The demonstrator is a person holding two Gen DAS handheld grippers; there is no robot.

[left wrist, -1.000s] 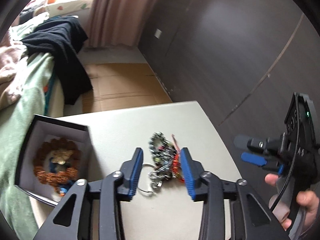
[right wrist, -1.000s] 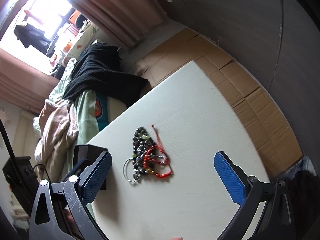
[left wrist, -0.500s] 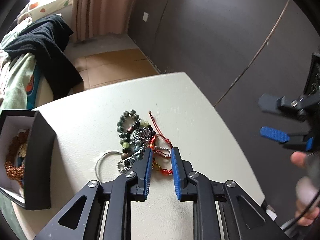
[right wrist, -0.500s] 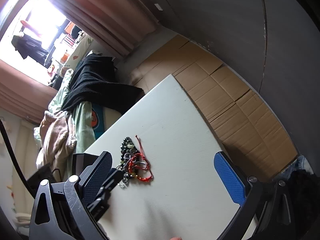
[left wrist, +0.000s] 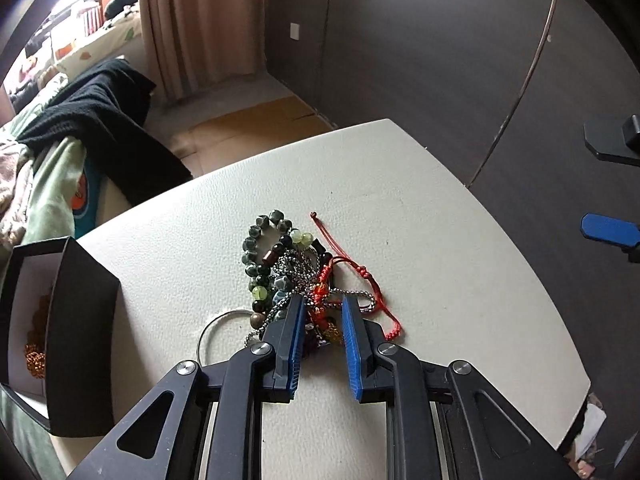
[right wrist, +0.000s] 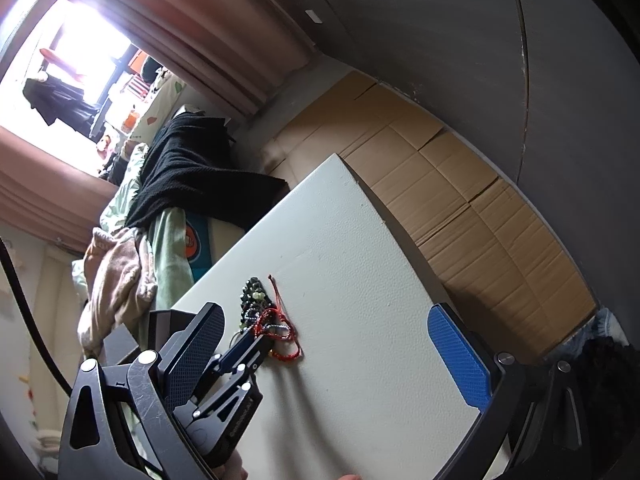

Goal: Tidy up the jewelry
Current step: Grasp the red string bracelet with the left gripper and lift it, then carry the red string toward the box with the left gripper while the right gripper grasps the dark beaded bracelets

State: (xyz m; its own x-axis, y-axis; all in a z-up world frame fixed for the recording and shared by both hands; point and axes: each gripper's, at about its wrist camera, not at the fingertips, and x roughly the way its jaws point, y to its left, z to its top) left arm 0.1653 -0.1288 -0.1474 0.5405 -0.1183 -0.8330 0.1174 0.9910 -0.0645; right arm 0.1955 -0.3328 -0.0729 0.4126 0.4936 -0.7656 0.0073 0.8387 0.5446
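The left claw (left wrist: pixel 322 316) is narrowed to a small gap, its two blue pads straddling the near end of a tangled jewelry pile (left wrist: pixel 296 268) on a white table (left wrist: pixel 440 240); whether it grips yet is unclear. The right claw (right wrist: pixel 328 344) hangs wide open above the table, holding nothing. The pile shows one dark green bead bracelet (left wrist: pixel 256 240), one red cord bracelet (left wrist: pixel 360 276), one silver chain (left wrist: pixel 296 272) and one thin ring (left wrist: pixel 212 328). One black box (left wrist: pixel 68 320) at the left edge holds an orange beaded piece (left wrist: pixel 34 356).

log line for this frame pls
left hand-held gripper: closing on jewelry pile, grip unclear | right hand-held gripper: open, empty | box: beaded bracelet inside
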